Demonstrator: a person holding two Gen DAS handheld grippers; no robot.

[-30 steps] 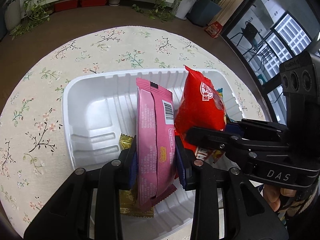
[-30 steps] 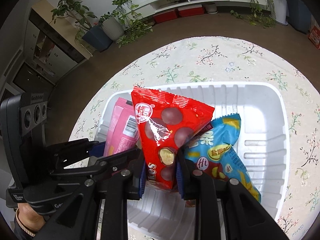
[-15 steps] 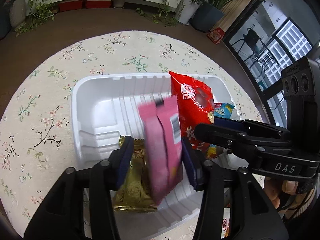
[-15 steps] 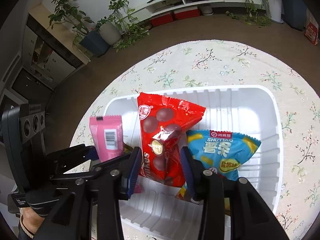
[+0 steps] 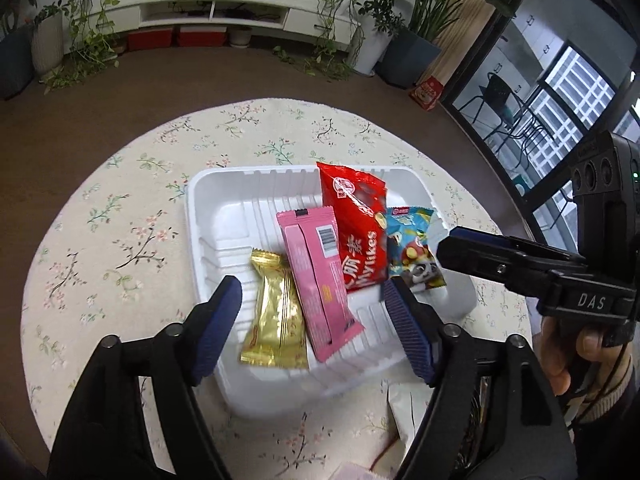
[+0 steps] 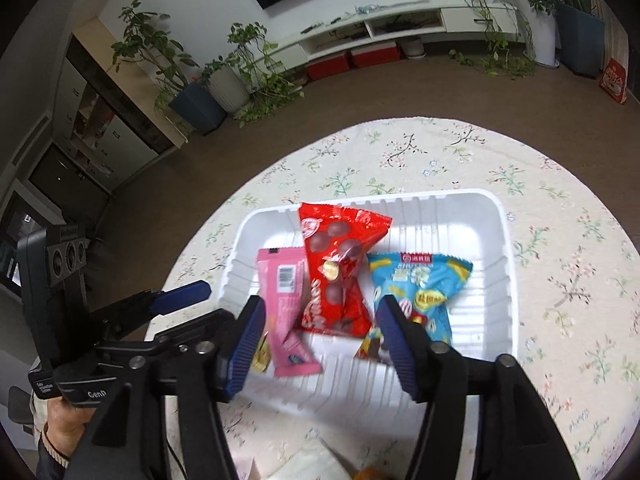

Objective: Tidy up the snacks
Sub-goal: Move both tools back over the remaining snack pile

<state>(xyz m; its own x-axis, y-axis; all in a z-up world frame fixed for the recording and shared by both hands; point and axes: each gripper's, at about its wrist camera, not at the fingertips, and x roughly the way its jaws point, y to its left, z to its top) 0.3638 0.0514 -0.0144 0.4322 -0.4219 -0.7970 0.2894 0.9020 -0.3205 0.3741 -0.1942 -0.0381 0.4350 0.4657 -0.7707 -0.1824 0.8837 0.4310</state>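
Two wrist fisheye views, angled steeply down

The white ribbed plastic tray on the floral-clothed round table is seen close by both, from opposite sides.

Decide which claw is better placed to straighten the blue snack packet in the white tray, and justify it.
Right, probably: the right claw hangs open beside the blue snack packet in the white tray; the left claw faces the pink packet.

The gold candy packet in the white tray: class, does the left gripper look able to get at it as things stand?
Probably yes. The left gripper is open above the gold candy packet, whose near end lies bare; only the pink packet overlaps its right edge.
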